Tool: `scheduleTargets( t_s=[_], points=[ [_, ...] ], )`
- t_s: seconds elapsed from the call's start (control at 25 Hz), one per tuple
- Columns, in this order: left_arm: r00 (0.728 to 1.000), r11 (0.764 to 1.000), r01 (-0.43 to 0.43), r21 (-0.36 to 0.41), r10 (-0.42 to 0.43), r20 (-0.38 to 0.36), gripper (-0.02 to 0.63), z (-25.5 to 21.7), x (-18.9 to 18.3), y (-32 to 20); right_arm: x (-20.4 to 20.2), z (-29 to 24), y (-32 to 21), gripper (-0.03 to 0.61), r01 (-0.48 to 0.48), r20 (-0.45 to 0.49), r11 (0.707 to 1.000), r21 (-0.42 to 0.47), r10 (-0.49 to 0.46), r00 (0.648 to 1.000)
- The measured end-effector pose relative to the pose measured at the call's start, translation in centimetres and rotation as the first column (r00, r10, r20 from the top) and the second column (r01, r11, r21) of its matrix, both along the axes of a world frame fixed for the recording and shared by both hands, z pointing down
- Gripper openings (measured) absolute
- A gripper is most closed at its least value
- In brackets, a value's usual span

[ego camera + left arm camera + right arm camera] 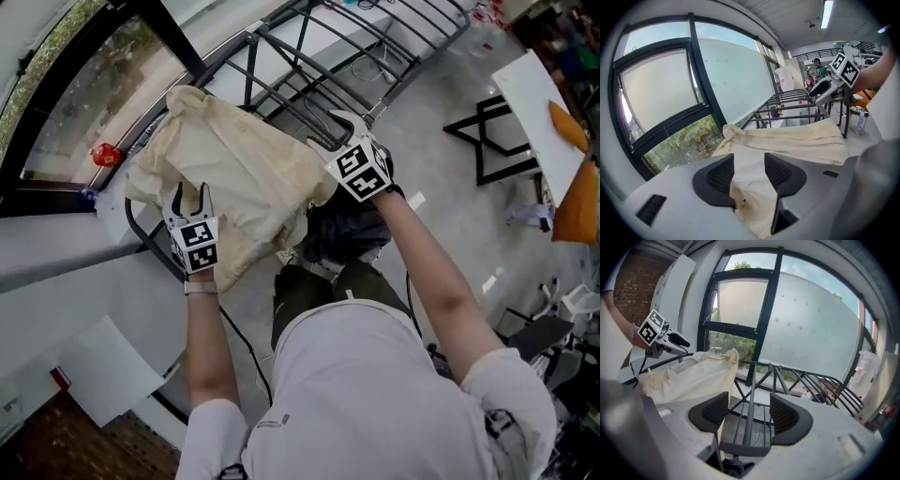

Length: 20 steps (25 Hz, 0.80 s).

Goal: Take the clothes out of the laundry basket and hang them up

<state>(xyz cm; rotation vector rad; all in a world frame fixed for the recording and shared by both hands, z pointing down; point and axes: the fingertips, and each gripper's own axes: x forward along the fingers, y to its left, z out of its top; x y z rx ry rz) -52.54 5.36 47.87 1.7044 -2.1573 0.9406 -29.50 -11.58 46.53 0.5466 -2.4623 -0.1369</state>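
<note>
Head view, with both gripper views. The cream cloth (244,169) lies spread over the end of the dark metal drying rack (309,56), beside the window (94,103), with one corner bunched up toward the glass.

Your left gripper (190,199) sits at the near edge of the cloth. In the left gripper view its jaws stand well apart (749,164); the fabric (797,140) runs between and beneath them, but the pads do not pinch it.

Your right gripper (339,131) is at the cloth's far side, over the rack. In the right gripper view its jaws are likewise spread wide (749,408) and hold nothing. A rack bar (750,394) shows in the gap, and the cloth (689,376) hangs just to the left of it.

A dark bundle (342,234) lies below your right forearm, under the rack.
</note>
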Motion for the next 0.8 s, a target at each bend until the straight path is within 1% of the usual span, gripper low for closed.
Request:
scheduleTargets(
  t_s=[0.2,0.4,0.64,0.8],
  points=[
    [0.995,0.995,-0.099,0.005,0.099,-0.031,0.186,0.4,7.1,-2.1,7.7,1.4,-0.2,0.261,-0.083,0.012,0.996,-0.013,0.083,0.996],
    [0.976,0.977,-0.214,-0.01,0.213,-0.049,0.186,1.9,15.2,-3.4,16.5,4.6,0.8,0.261,-0.197,0.0,0.978,-0.066,0.197,0.98],
    [0.947,0.952,-0.305,0.0,0.303,-0.11,0.186,3.8,23.2,-4.9,24.3,10.0,2.8,0.261,-0.279,-0.039,0.949,-0.149,0.276,0.96],
    [0.925,0.931,-0.363,-0.038,0.355,-0.135,0.186,5.9,27.9,-5.1,29.4,15.0,4.9,0.261,-0.343,-0.087,0.912,-0.225,0.332,0.939]
  ],
)
